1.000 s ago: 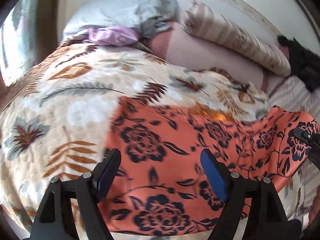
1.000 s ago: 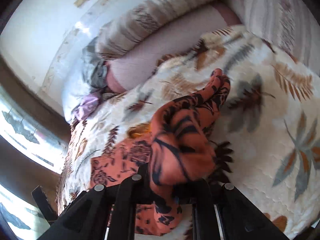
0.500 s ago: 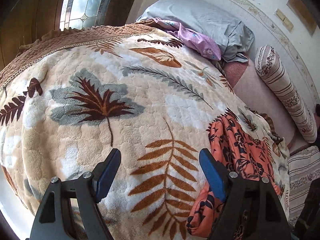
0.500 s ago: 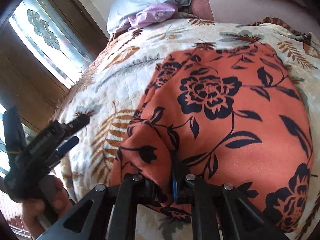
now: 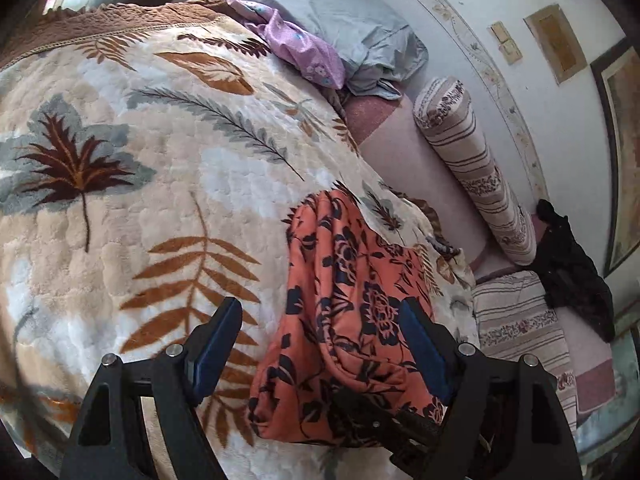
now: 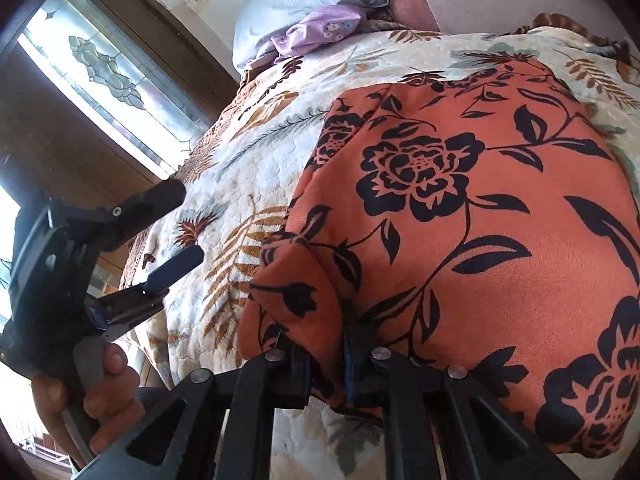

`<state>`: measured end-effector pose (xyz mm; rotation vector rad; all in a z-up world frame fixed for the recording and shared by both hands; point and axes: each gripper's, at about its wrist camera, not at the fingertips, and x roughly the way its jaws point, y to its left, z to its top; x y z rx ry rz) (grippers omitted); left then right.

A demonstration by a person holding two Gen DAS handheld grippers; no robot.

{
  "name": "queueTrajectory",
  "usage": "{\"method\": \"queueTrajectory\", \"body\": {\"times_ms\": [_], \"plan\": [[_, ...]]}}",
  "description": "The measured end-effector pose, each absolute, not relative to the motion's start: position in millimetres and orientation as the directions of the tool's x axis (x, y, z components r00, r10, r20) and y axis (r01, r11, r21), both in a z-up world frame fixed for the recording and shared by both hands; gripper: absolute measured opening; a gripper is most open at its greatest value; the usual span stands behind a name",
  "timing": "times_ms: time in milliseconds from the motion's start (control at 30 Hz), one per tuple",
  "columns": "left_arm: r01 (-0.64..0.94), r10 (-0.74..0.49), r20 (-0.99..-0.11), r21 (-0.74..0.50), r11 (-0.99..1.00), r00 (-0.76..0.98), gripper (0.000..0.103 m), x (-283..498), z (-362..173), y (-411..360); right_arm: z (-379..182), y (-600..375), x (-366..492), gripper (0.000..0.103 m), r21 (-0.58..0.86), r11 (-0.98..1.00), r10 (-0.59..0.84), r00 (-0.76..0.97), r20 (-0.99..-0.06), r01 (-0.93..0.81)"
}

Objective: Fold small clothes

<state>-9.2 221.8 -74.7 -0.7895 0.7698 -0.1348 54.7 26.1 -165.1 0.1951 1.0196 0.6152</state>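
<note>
The blanket (image 5: 120, 208) covers the bed; on it, near its pillow-side edge, lies the orange garment (image 6: 460, 208), thin, limp and probably light, best pinched at a corner or hem. The right gripper (image 6: 328, 344) is clamped on its near folded corner. The left gripper (image 5: 320, 344) hangs wide apart, holding nothing.

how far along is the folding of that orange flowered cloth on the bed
Partly done. The orange floral garment lies on the leaf-print blanket, seemingly doubled over. In hand: the right gripper is shut on its near edge. The left gripper is open and holds nothing. Left: probably another fold, then release; the purple cloth by the pillow looks unfolded.
</note>
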Motion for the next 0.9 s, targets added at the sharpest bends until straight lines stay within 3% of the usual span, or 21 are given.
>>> {"method": "queueTrajectory", "body": {"times_ms": [167, 467, 767, 900], "plan": [[-0.129, -0.476, -0.618, -0.684, 0.718, 0.626, 0.081, 6, -80, 190, -177, 12, 58, 0.014, 0.531, 0.775, 0.630, 0.351, -0.693, -0.343], [-0.172, -0.499, -0.716, -0.640, 0.749, 0.488, 0.081, 60, -90, 181, -184, -2, 51, 0.014, 0.575, 0.739, 0.673, 0.359, -0.647, -0.351], [-0.177, -0.502, -0.737, -0.626, 0.759, 0.452, 0.078, 89, -95, 169, -189, -11, 50, 0.012, 0.613, 0.703, 0.711, 0.354, -0.607, -0.361], [-0.144, -0.458, -0.779, -0.559, 0.816, 0.427, 0.026, 96, -92, 160, -186, -8, 52, 0.012, 0.605, 0.705, 0.709, 0.353, -0.610, -0.370]]}}
